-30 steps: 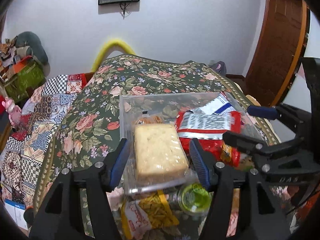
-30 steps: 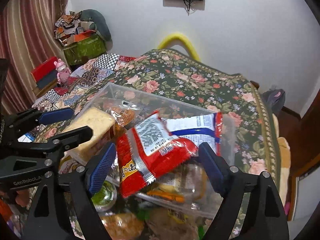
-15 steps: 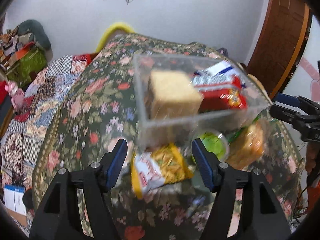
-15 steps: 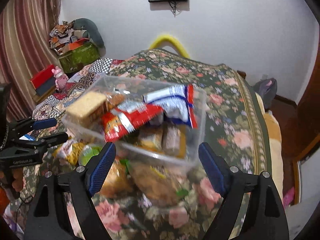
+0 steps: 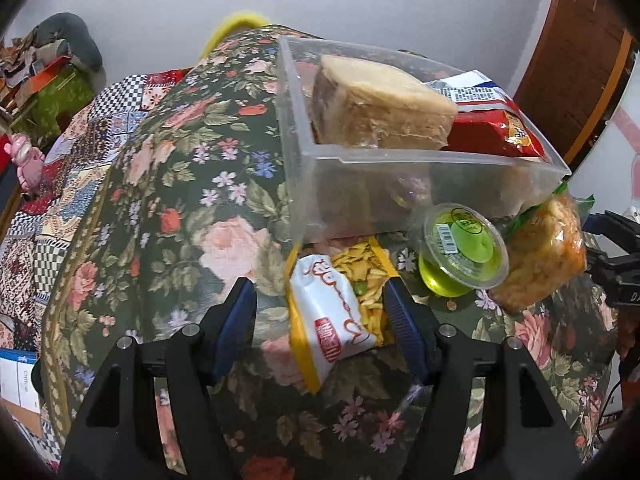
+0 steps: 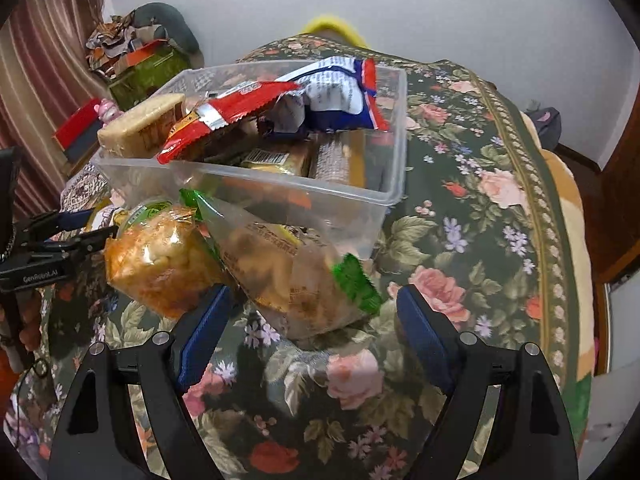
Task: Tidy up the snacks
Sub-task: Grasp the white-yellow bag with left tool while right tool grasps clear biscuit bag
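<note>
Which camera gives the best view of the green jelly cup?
The left wrist view: the jelly cup lies on its side, lid and barcode facing the camera, in front of the bin. In the right wrist view only its rim peeks out behind the orange bag.

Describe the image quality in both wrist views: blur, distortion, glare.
Left wrist view: sharp on the yellow snack packet and green jelly cup; fisheye bends the door frame, corners vignetted black; mild sheen on the clear bin. Right wrist view: equally crisp, soft glare on the clear snack bag, curtains bowed at the edge.
</note>
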Tool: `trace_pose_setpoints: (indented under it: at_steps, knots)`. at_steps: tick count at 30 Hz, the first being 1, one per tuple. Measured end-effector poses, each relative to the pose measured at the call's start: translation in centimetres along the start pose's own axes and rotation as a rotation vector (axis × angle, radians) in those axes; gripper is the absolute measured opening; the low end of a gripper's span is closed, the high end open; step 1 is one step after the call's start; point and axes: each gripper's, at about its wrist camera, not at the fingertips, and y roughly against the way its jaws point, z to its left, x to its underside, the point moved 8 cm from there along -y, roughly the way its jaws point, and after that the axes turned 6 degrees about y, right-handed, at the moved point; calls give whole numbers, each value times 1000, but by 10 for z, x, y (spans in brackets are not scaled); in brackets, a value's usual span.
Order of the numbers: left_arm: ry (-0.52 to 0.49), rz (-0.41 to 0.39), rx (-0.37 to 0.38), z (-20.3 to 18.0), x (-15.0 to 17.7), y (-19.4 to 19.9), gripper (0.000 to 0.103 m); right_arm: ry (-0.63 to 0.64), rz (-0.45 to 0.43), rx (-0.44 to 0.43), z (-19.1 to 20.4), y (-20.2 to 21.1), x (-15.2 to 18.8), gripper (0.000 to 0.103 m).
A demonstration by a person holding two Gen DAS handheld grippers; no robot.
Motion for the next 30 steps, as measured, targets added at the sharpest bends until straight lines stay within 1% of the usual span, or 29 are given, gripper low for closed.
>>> trace_pose_setpoints:
  at_steps: [4,5,6,7,8,10,11,12,13,14,16,20,24,30]
  knots:
    - [8,14,33,-4,1,-7,67,15,-4,16,4,-7,-4,83]
    - [8,14,35,-5,1,-8,65,10,-9,18,3,-7,-4,82]
    - [2,7,39,-6,2,-8,62,2,-15,13,3,-6,-4,82]
    - [-3,6,53,-8,3,-8,52,-5,-24,10,3,-6,-5,79]
    - [-6,6,56,-9,4,-7,49,-10,-31,1,3,-4,-5,78]
    - [-15,-5,44,-11,6,-5,47,-18,-44,-18,4,-1,-3,68]
    - [-17,-9,41,-11,7,-3,45,-21,-44,-23,4,-1,-3,67]
    - [-16,-14,40,-11,7,-1,43,-30,-45,-29,3,2,-2,62]
    - [-13,-20,41,-11,7,3,39,-32,-44,-36,2,2,-1,52]
    - [-8,-25,46,-11,8,7,35,-36,-42,-46,1,4,0,50]
    - [0,-35,50,-10,8,15,32,-40,-54,-43,1,8,2,46]
    - [-13,-37,38,-11,15,28,29,-31,-71,-26,3,19,9,44]
    - [-24,-47,41,-16,22,43,28,-21,-88,-18,2,31,13,42]
    - [-35,-103,57,-28,18,77,28,-26,-135,6,-4,59,10,41]
